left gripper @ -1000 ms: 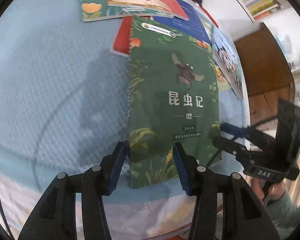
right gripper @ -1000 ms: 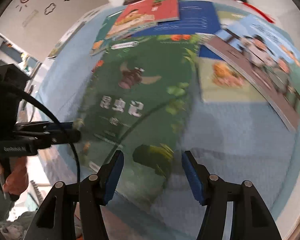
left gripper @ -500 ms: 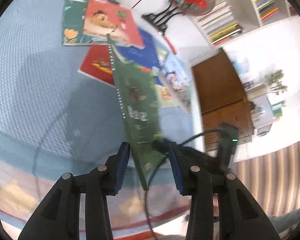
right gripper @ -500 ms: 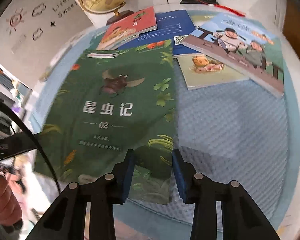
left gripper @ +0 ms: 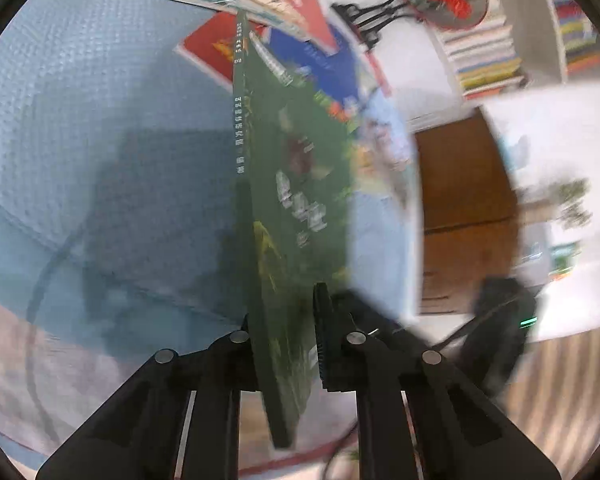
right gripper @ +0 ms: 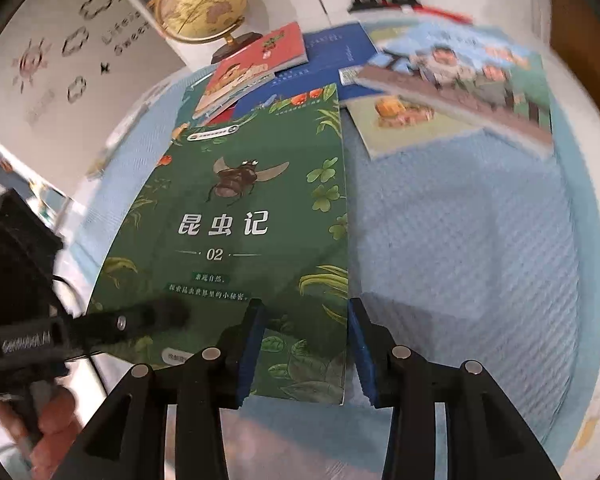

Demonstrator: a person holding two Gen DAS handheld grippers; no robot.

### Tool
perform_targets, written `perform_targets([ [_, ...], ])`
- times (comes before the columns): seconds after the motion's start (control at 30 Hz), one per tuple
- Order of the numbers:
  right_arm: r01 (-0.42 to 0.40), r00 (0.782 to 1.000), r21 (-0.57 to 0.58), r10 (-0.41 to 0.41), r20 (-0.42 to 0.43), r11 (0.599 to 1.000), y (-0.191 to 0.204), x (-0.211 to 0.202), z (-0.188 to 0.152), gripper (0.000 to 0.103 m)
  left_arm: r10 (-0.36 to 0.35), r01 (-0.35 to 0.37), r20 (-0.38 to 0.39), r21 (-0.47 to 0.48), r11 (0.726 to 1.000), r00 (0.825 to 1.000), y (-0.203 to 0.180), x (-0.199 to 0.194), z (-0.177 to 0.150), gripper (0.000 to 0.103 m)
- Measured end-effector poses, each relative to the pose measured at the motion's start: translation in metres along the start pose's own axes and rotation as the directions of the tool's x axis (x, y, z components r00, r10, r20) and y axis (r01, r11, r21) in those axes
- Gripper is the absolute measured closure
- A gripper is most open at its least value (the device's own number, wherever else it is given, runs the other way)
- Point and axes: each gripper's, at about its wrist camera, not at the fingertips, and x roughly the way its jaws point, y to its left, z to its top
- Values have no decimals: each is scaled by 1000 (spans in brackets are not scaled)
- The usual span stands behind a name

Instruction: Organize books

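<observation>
A green book with a beetle on its cover [right gripper: 252, 216] is lifted above the blue cloth. My left gripper [left gripper: 284, 340] is shut on the green book [left gripper: 296, 216] at its lower spine edge and holds it tilted on edge. In the right wrist view the left gripper [right gripper: 156, 318] clamps the book's lower left corner. My right gripper [right gripper: 304, 340] is open, its blue pads either side of the book's lower right corner without pressing it.
Several books lie overlapped at the far side of the blue cloth [right gripper: 460, 248]: a red one [right gripper: 256, 64], a dark blue one [right gripper: 332, 56], a light blue illustrated one [right gripper: 472, 76]. A globe [right gripper: 204, 0] stands behind. A wooden cabinet [left gripper: 464, 192] and bookshelves [left gripper: 488, 52] are at right.
The left gripper closed on the green book and tipped it up onto its edge. The right gripper, pinching the book half a second ago, has opened and let go.
</observation>
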Motion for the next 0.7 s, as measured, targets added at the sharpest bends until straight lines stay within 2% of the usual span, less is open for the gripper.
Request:
perform_targets([
  [0.03,-35,999,36,35,-8,999,-6,-3,-1,60,-37,37,-4,-21,999,999,-2,-1,3,92],
  [0.1,-126,992,143,128,-5,982,-23,-10,-6,46,-103,103,-3,-53,993,995,-5,-7,5,92],
  [0.27,-289,955,289,296,17,913,-49,-11,-13,37,-228,224,-12,-146,964,974,-2,-9,7,92],
  [0.33,-365,926,349,376,39,863,-55,-5,-12,37,-277,270,-12,-195,943,961,7,-11,7,92],
  [0.37,-411,904,390,425,56,824,-59,2,-10,37,-295,285,-13,-215,934,956,11,-11,7,92],
  [0.43,-465,873,431,483,76,773,-60,9,-8,37,-300,288,-15,-236,928,954,16,-12,7,92],
  [0.5,-510,845,451,524,103,733,-57,15,-5,51,-303,285,-32,-253,924,953,21,-8,9,92],
  [0.53,-508,847,447,522,103,736,-54,16,-5,57,-292,274,-40,-252,928,955,23,-8,9,92],
  [0.57,-488,862,421,499,91,765,-47,16,-2,70,-274,255,-47,-245,936,961,24,-8,9,92],
  [0.67,-376,924,293,381,43,879,-21,7,4,73,-176,159,-77,-188,969,981,22,-11,10,94],
  [0.7,-345,937,251,348,33,904,-14,5,7,75,-141,126,-85,-161,979,986,21,-11,11,94],
])
